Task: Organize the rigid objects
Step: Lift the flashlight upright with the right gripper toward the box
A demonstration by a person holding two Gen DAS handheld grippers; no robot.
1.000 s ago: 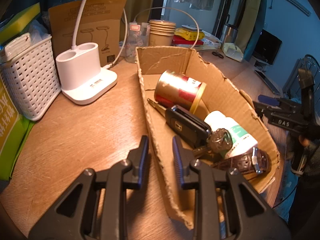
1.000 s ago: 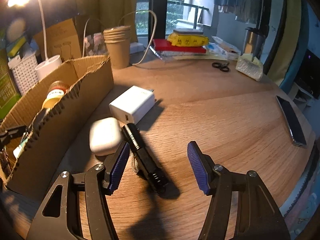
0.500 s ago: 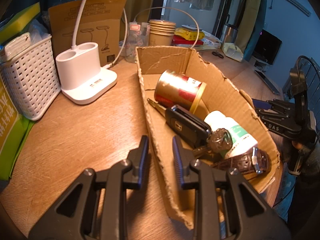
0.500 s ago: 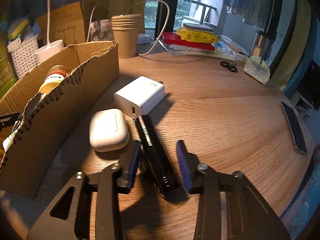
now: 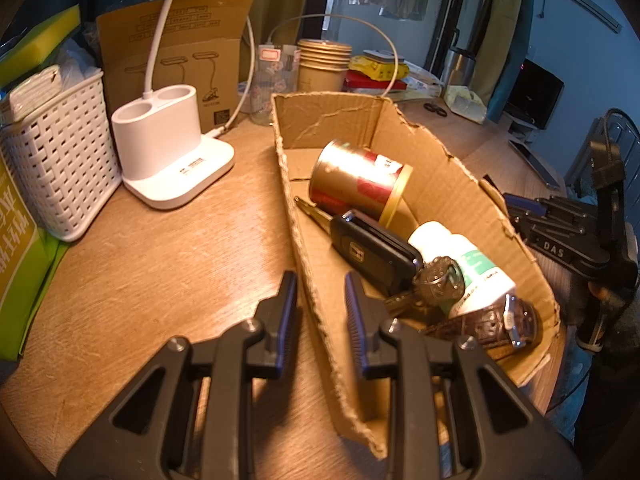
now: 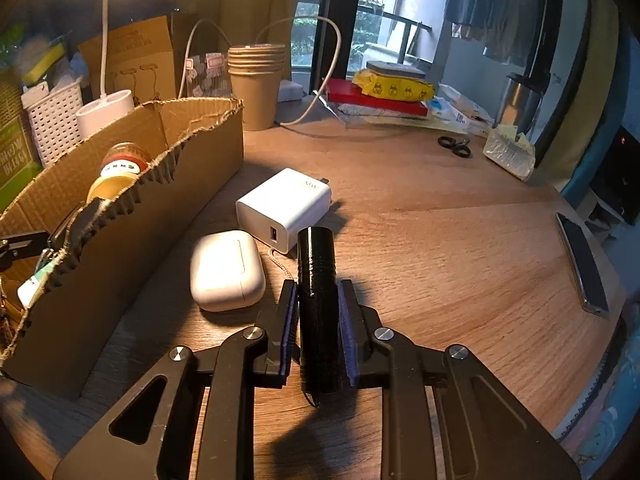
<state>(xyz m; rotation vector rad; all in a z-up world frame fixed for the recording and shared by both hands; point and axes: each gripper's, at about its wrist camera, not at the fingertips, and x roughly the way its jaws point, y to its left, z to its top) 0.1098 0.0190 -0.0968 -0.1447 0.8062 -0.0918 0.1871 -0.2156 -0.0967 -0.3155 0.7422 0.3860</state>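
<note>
While closing on the torch (image 6: 318, 304), right hand-held gripper (image 6: 318, 300) pinches it above the desk (image 6: 440, 260), beside earbud case (image 6: 226, 270) and charger (image 6: 286, 208). Visible only from left wrist: box (image 5: 440, 184) contents of can (image 5: 360, 184), key fob (image 5: 372, 250), bottle (image 5: 468, 268), watch (image 5: 492, 324). Left hand-held gripper (image 5: 320, 300) nearly closed, straddling box wall.

Black claw (image 6: 318, 312) arms, blue ribbed pads (image 6: 289, 322), silver screws.

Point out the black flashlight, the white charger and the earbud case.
black flashlight (image 6: 318, 300), right wrist view, mid barrel.
white charger (image 6: 286, 202), right wrist view, top face.
earbud case (image 6: 226, 270), right wrist view, lid.
</note>
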